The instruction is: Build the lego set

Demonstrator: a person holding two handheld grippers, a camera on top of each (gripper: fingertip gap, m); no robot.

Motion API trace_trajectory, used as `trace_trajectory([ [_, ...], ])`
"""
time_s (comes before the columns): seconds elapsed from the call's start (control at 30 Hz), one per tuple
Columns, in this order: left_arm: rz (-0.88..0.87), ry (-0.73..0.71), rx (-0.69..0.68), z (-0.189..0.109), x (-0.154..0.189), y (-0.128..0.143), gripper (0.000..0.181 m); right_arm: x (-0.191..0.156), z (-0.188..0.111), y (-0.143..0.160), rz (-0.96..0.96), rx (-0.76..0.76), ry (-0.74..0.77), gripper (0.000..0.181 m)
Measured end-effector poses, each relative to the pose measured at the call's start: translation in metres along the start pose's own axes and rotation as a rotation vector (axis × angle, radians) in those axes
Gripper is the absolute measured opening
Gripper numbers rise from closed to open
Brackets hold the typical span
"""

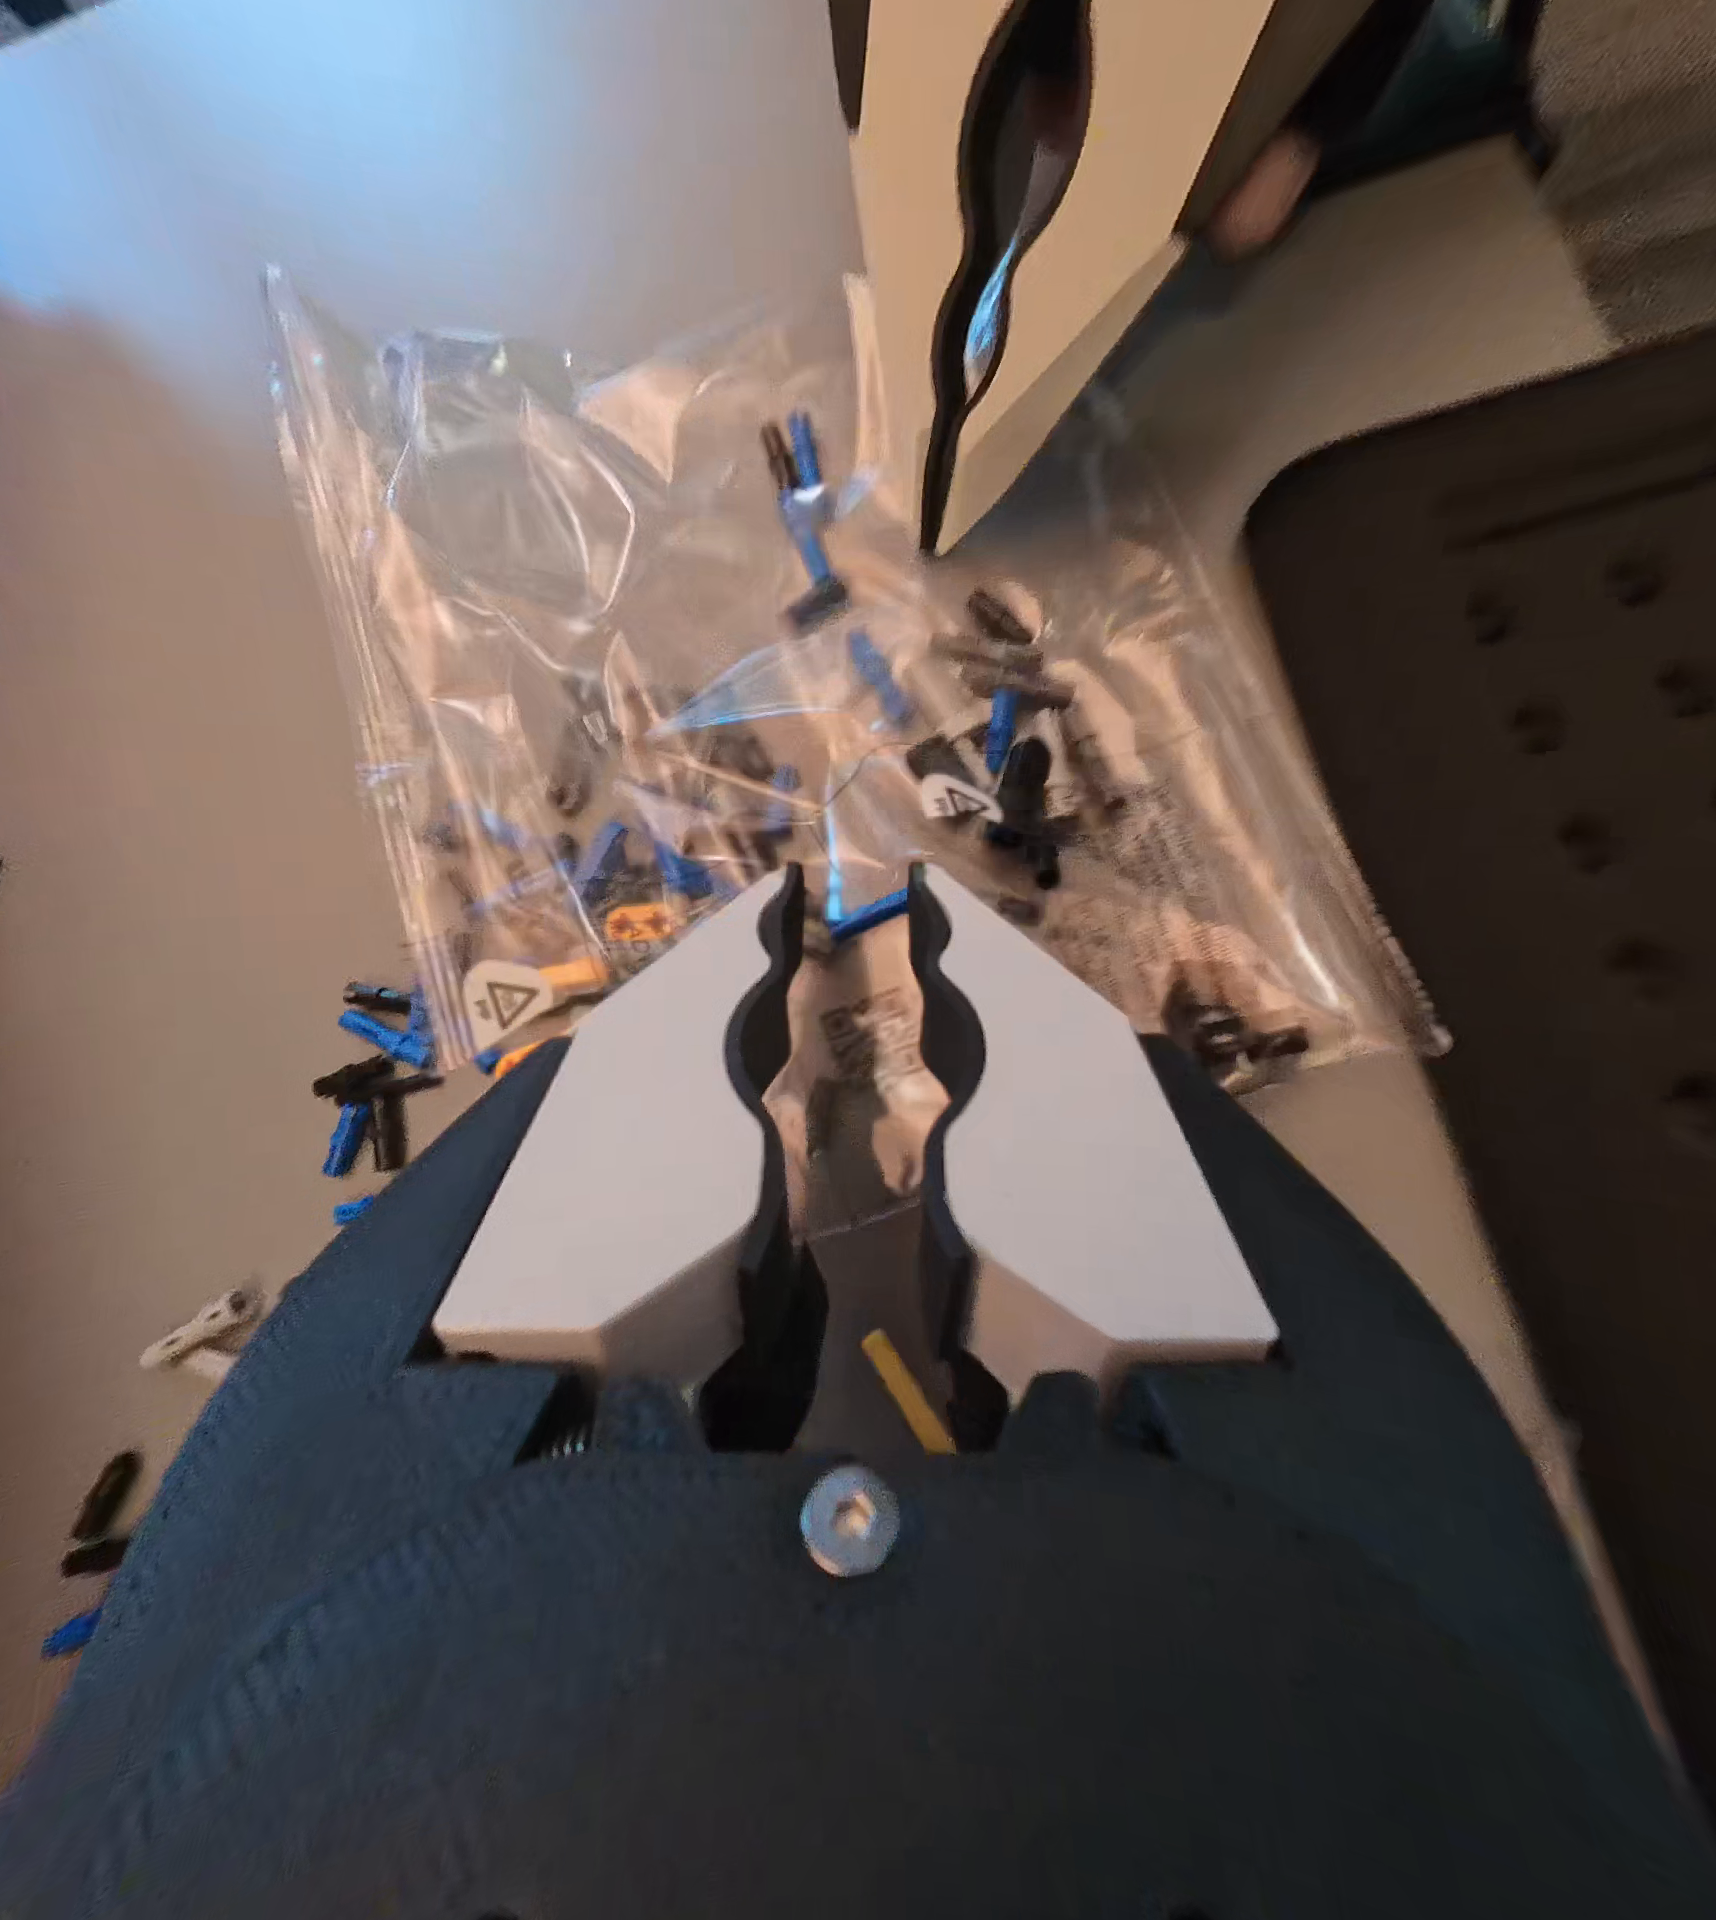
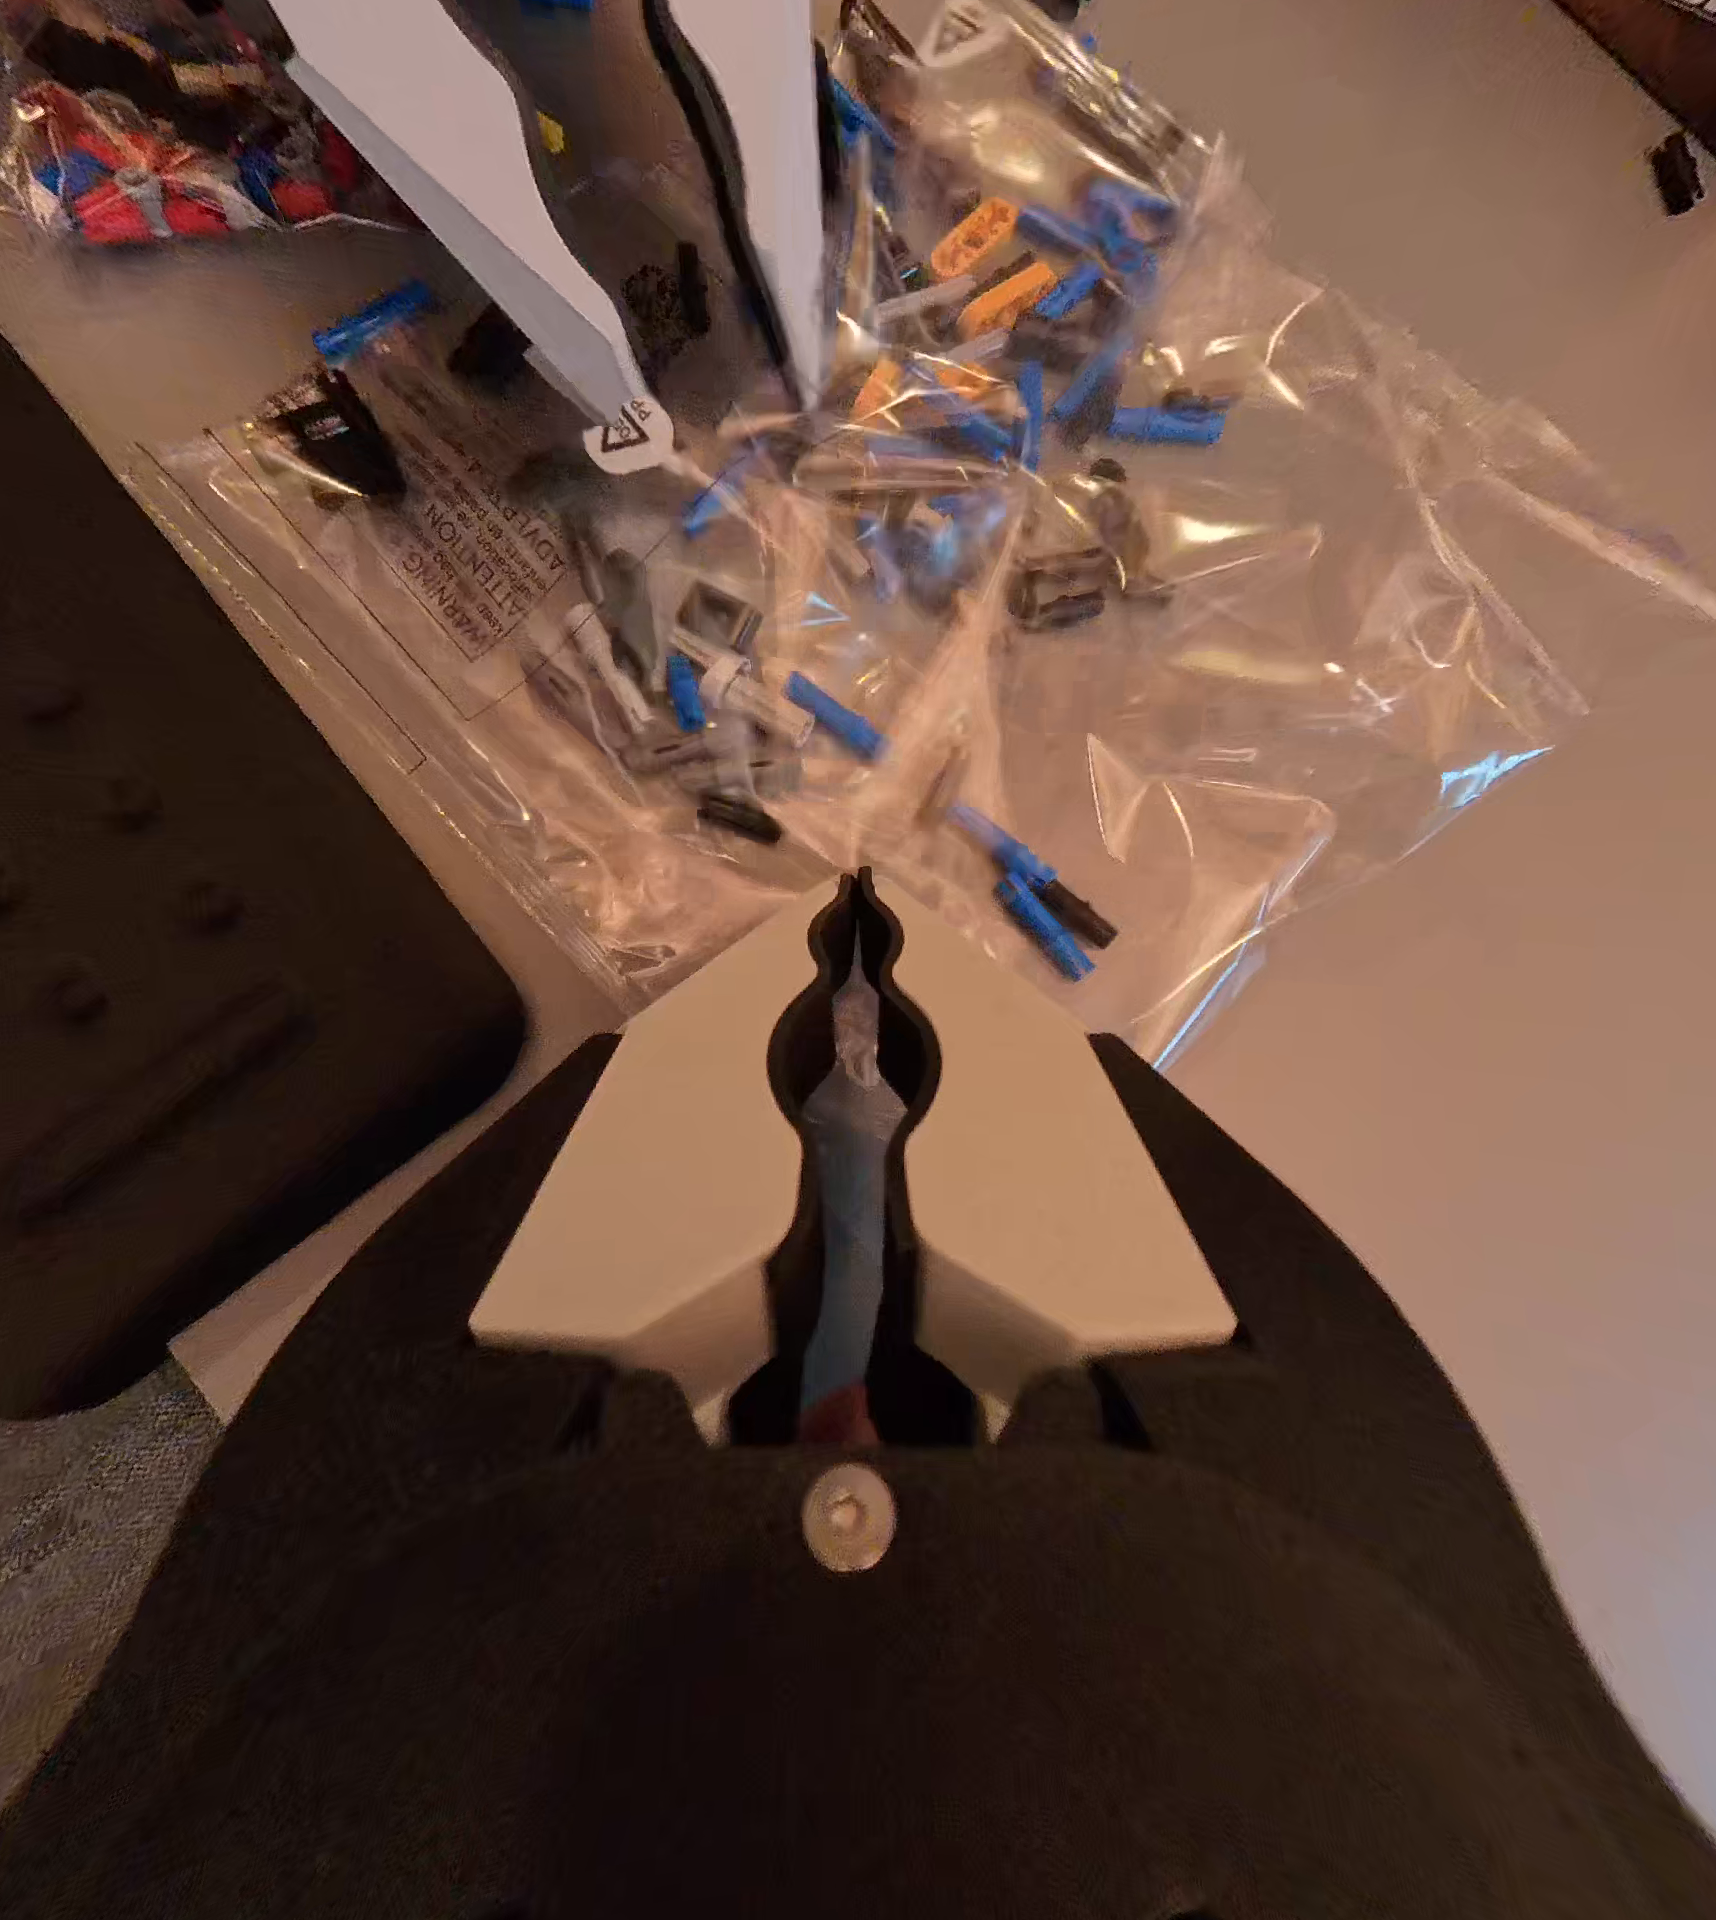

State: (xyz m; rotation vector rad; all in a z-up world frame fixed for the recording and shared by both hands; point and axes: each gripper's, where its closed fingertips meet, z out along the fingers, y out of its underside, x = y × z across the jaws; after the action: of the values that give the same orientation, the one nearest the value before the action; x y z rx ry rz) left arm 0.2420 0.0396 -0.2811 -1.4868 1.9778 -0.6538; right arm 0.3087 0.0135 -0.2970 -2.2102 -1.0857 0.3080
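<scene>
A clear plastic bag [image 1: 625, 582] of small blue, black and orange Lego pins lies on the pale table [image 1: 158, 675]. My left gripper [image 1: 854, 883] is partly open with its tips on the bag. A blue pin [image 1: 869, 914] lies crosswise between the tips. It reaches the right pad but stops short of the left one. My right gripper [image 2: 856, 883] is shut on a crumpled fold of the clear bag film [image 2: 854, 1049]. In the left wrist view it [image 1: 937, 520] comes in from the top with shiny film between its fingers. The left gripper [image 2: 708, 395] shows at the top of the right wrist view, fingers apart.
A dark studded mat [image 2: 106, 831] lies beside the bags and also shows in the left wrist view [image 1: 1560, 831]. Another bag with red and blue parts [image 2: 137, 177] lies far left. Loose blue and black pins [image 1: 376, 1081], a white piece [image 1: 205, 1325] and a yellow axle [image 1: 906, 1403] lie on the table. About 8 cm separates my left fingertips from my right.
</scene>
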Motion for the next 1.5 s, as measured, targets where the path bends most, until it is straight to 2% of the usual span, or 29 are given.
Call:
trace_trajectory([
  [0.1,-0.066,0.036,0.059,-0.001,0.004,-0.009,0.017,0.0,0.001,-0.001,0.006,0.019,0.0,0.0],
  [0.27,-0.108,0.106,0.084,0.006,0.017,-0.018,0.012,-0.001,0.002,-0.002,0.011,0.044,-0.008,0.0],
  [0.6,0.011,0.16,0.096,0.022,0.023,-0.035,0.009,-0.003,0.005,-0.005,0.0,0.061,-0.031,0.0],
  [0.83,0.024,0.141,-0.01,0.024,0.019,-0.015,0.0,0.002,0.001,-0.005,-0.004,0.033,0.002,0.0],
  [0.97,-0.05,0.123,0.005,0.019,0.019,-0.003,0.0,0.001,-0.018,-0.017,0.019,0.081,0.039,0.017],
  [1.03,-0.075,0.094,0.011,0.015,0.016,0.001,0.0,0.0,-0.026,-0.018,0.031,0.075,0.074,0.034],
  [1.17,-0.118,0.078,0.051,0.005,0.018,0.003,0.0,0.008,-0.029,-0.001,0.093,-0.012,0.187,0.049],
  [1.33,-0.129,0.067,0.051,0.0,0.02,0.009,0.0,0.007,-0.012,0.014,0.257,-0.027,0.14,0.048],
  [1.4,-0.115,0.055,0.025,0.0,0.019,0.012,0.0,0.011,-0.01,0.011,0.248,-0.017,0.158,0.035],
  [1.47,-0.107,0.03,-0.02,0.0,0.014,0.019,0.0,0.015,-0.011,0.013,0.227,-0.048,0.194,0.03],
  [1.5,-0.1,0.013,-0.032,0.0,0.01,0.02,0.0,0.017,-0.013,0.015,0.224,-0.065,0.205,0.02],
])
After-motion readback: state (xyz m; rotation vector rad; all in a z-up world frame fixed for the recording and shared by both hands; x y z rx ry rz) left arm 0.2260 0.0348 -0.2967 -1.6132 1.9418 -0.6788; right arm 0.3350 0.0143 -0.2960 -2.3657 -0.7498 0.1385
